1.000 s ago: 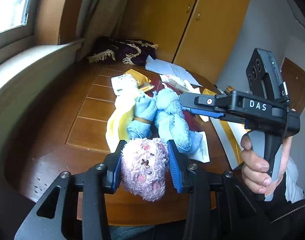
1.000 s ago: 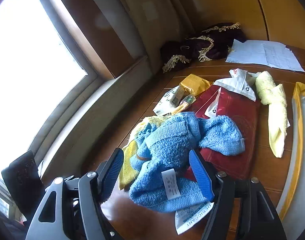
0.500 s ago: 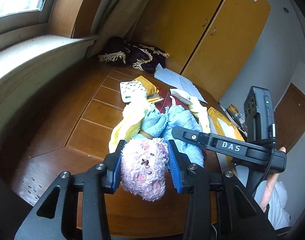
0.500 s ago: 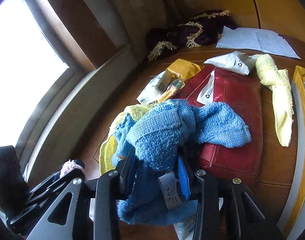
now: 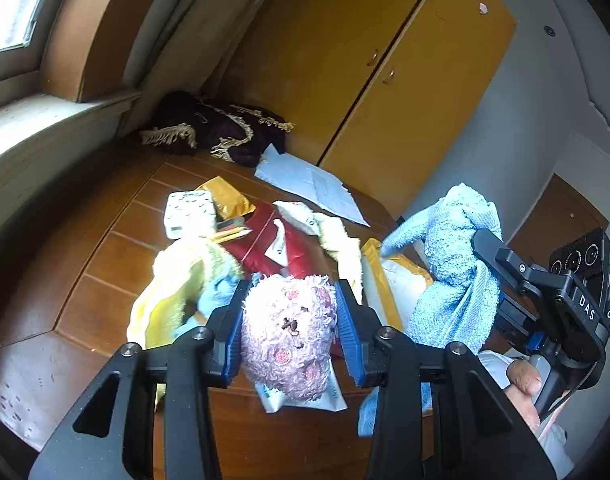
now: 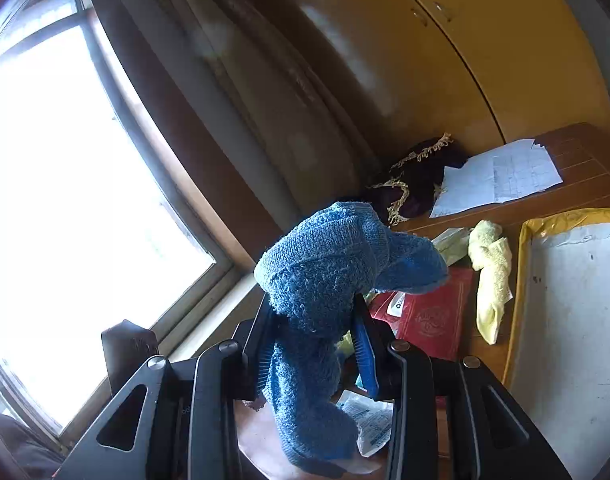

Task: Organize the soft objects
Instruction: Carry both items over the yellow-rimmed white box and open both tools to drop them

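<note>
The right gripper [image 6: 315, 342] has closed on the blue terry-cloth towel [image 6: 329, 280] and lifted it clear of the heap on the brown wooden table [image 5: 105, 264]; a second ago its fingers stood apart over the towel, which lay flat on the pile. Now the towel is bunched between the blue pads, its bulk mounded above the fingertips and a tail hanging down below them. In the left wrist view the same towel [image 5: 453, 264] dangles in the air, up and to the right of the left gripper [image 5: 291, 334], with a hand [image 5: 523, 384] on the handle beneath it. So one soft item is out of the clutter and, I judge, ready to be carried to wherever the soft things are gathered.

The left gripper stays clamped on the fluffy pink plush toy [image 5: 289, 332], held squarely between its pads and raised over the table's near edge, as before.

With the blue towel gone, a fluffy pale-yellow cloth [image 5: 177, 280] lies uncovered just ahead and left of the left gripper, and a second pale-yellow cloth [image 5: 341, 240] lies ahead and slightly right, across the red flat pouch [image 5: 265, 248]. Both still wait to be sorted.
</note>
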### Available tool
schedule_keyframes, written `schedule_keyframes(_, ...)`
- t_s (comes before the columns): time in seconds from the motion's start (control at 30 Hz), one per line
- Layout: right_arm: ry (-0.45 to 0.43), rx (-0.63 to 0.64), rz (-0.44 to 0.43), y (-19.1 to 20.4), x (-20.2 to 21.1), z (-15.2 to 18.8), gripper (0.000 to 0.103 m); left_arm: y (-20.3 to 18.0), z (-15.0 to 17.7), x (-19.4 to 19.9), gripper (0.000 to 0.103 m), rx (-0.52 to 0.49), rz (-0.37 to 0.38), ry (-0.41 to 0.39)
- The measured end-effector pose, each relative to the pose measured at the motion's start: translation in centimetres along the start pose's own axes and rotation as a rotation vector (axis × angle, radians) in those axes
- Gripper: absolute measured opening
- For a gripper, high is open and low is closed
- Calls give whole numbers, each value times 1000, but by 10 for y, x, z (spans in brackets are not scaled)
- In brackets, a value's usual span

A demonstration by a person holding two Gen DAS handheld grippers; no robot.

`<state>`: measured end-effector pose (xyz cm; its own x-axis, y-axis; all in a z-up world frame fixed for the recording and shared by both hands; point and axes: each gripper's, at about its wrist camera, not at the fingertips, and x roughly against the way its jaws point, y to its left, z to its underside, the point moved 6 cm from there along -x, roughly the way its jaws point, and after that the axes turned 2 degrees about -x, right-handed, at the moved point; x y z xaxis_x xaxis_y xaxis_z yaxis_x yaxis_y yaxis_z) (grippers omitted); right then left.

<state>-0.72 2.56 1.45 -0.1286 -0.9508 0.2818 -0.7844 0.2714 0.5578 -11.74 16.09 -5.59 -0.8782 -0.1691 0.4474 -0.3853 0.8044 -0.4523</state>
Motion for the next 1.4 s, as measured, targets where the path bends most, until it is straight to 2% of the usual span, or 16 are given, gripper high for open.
schedule_keyframes(0.07,-36,-5,6,-7,16,-6,37,-16,-5,-5,38,-15,21,-4)
schedule_keyframes(0.17,-83,-4,67,-20,40,-15,37,-38,-11,-18,38,-34,53,7)
schedule_keyframes(0.3,-141,-21,107,-36,69,-27,37,-69,-18,-36,38,-50,120,31)
schedule_keyframes(0.37,-165,-27,126,-41,82,-33,40,-86,-20,-42,38,-72,146,34)
schedule_keyframes(0.5,-176,-22,239,-59,101,-32,40,-117,-18,-60,38,-112,176,68)
schedule_keyframes(0.63,-144,-58,420,-92,103,-20,40,-144,-12,-85,38,-144,196,137)
schedule_keyframes(0.83,-11,-157,546,-146,72,3,40,-169,10,-133,38,-142,211,279)
schedule_keyframes(0.93,41,-187,599,-162,57,15,40,-171,27,-154,38,-135,186,326)
schedule_keyframes(1.1,119,-168,688,-181,48,31,40,-168,53,-179,38,-139,136,408)
schedule_keyframes(1.17,139,-180,691,-192,47,34,40,-167,59,-186,38,-144,119,433)
schedule_keyframes(1.27,144,-192,682,-189,46,35,40,-169,56,-184,40,-157,121,415)
schedule_keyframes(1.4,157,-187,664,-189,45,34,43,-169,58,-183,43,-165,125,431)
